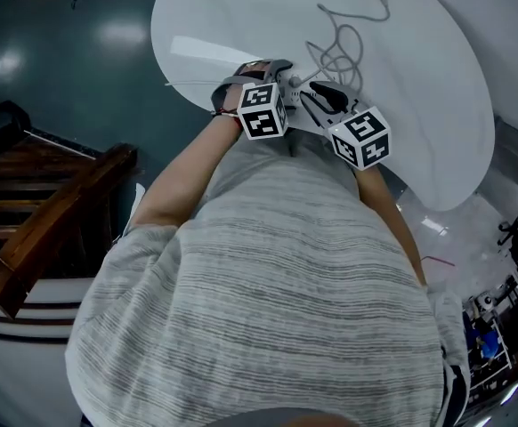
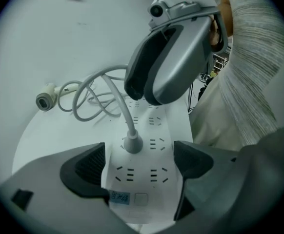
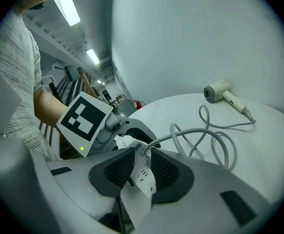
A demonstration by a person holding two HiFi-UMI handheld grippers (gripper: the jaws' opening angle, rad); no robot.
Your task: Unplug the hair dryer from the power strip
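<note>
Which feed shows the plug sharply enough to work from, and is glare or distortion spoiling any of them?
Left gripper view: plug and power strip sharp and evenly lit, though edges bow and corners go dark. Right gripper view: ceiling lights glare at top left; hair dryer clear. Head view: heavy fisheye, a bright streak on the table, plug too small to read.

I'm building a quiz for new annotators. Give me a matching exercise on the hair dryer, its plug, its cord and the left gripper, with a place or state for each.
1. hair dryer
2. plug
3. cord
4. left gripper

A. seated in a socket of the power strip
B. jaws wide apart, astride the power strip's near end
C. lying at the far side of the table
D. looped loosely across the table

Pairs: 1-C, 2-A, 3-D, 4-B
</note>
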